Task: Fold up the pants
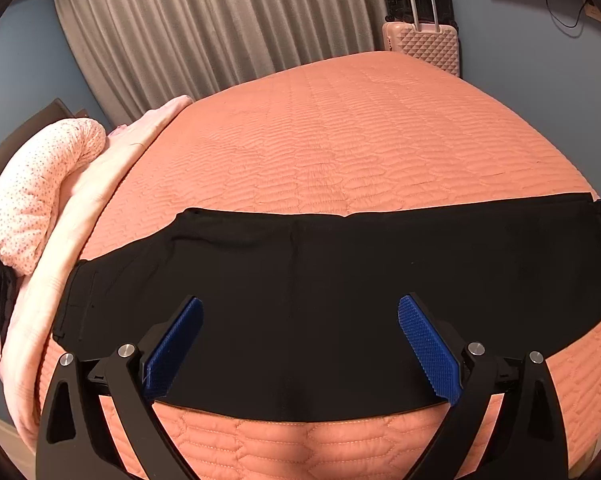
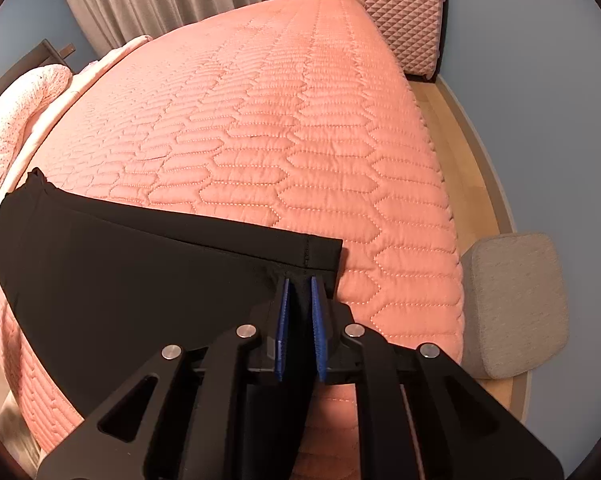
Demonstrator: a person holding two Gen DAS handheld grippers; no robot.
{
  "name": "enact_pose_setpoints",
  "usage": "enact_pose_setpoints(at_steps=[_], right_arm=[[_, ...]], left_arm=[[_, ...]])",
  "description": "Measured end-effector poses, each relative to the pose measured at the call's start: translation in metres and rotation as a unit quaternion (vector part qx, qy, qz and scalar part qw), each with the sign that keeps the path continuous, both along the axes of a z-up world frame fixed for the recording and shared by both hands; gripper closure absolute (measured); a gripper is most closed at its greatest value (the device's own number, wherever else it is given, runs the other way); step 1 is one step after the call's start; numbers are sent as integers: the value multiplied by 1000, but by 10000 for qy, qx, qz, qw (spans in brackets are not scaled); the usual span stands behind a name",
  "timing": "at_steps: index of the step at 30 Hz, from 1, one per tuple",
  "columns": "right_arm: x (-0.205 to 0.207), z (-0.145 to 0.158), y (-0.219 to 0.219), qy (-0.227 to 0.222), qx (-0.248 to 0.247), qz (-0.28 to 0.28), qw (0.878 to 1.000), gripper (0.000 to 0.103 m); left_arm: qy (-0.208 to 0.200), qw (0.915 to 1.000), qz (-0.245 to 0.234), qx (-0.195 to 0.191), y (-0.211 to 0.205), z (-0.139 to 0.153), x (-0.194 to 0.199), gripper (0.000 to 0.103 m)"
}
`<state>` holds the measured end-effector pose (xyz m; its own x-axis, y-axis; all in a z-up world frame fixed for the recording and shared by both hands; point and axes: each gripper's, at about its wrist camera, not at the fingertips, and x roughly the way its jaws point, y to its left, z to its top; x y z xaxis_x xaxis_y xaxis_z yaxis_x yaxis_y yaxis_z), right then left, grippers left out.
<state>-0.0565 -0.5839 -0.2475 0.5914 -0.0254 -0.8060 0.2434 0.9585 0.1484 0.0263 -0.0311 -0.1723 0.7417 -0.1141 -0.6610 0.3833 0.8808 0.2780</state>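
The pants (image 1: 320,300) lie flat as one long black band on the bed (image 1: 360,140), near its front edge, their long axis running crosswise in front of both grippers. In the left wrist view the waist end sits off to the left, toward the pillow (image 1: 36,196), and the legs stretch away to the right.

The right gripper (image 2: 299,280) sits at that far leg end, its blue pads drawn close together and pinching the cloth at the hem (image 2: 320,252). From there the rest of the pants reaches away to its left.

The left gripper (image 1: 300,308) hovers over the middle of the band with its pads spread wide, holding nothing; black cloth lies directly beneath and ahead of it.

The right gripper alone has a grip, so the next fold probably means carrying the hem leftward along the long axis toward the waist.
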Motion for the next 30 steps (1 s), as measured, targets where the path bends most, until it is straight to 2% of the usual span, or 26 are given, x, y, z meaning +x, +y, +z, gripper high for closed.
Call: enact_pose_setpoints(at_steps=[3, 5, 7, 8, 10, 11, 13, 15, 18, 20, 21, 22, 23, 24, 27, 28, 30], right_arm=[[-3, 12, 5, -188, -240, 48, 9995, 100], [-8, 35, 2, -586, -351, -78, 9976, 100], [-6, 45, -5, -755, -456, -199, 9959, 100], [3, 36, -11, -544, -529, -197, 9969, 100], [16, 4, -20, 162, -244, -157, 9994, 96], [15, -6, -19, 356, -419, -162, 9984, 95], [-3, 11, -21, -14, -508, -545, 9972, 89], [-25, 28, -23, -469, -178, -849, 9951, 85], [-50, 35, -3, -558, -220, -841, 9947, 85], [-66, 32, 20, -662, -107, -682, 9954, 85], [-70, 21, 31, -577, 16, -489, 9971, 86], [-69, 8, 38, -336, -9, -417, 9986, 88], [-68, -12, 44, 93, -148, -464, 9988, 88], [-73, -13, 48, -19, -259, -570, 9980, 88], [-81, 20, 75, -383, -154, -939, 9947, 85], [-83, 30, 88, -525, -215, -878, 9945, 85], [-80, 51, 130, -655, -458, -518, 9955, 85]], left_arm=[[-21, 10000, -26, -18, -4, 2, -2, 6], [-45, 10000, -60, -23, -6, 4, -3, 6], [-67, 9999, -112, -12, -9, 6, -5, 6], [-69, 9999, -136, -9, -11, 6, -6, 6], [-34, 9999, -153, -27, -13, 5, -7, 6], [-13, 9999, -157, -19, -14, 5, -8, 6], [-39, 9999, -145, 5, -14, 8, -10, 6], [-143, 9998, -168, 10, -10, 13, -14, 6], [-205, 9997, -67, 138, -2, 10, -13, 6], [-75, 9998, 180, 102, 11, 2, -9, 6], [-3, 9996, 292, 51, 19, 0, -6, 6], [97, 9988, 473, -27, 31, -4, -3, 6], [161, 9974, 687, -119, 47, -9, 1, 6], [210, 9956, 899, -147, 63, -13, 6, 6], [388, 9844, 1711, -88, 131, -26, 28, 6], [487, 9778, 2033, -109, 164, -30, 39, 6], [416, 9672, 2503, -88, 213, -35, 56, 6]])
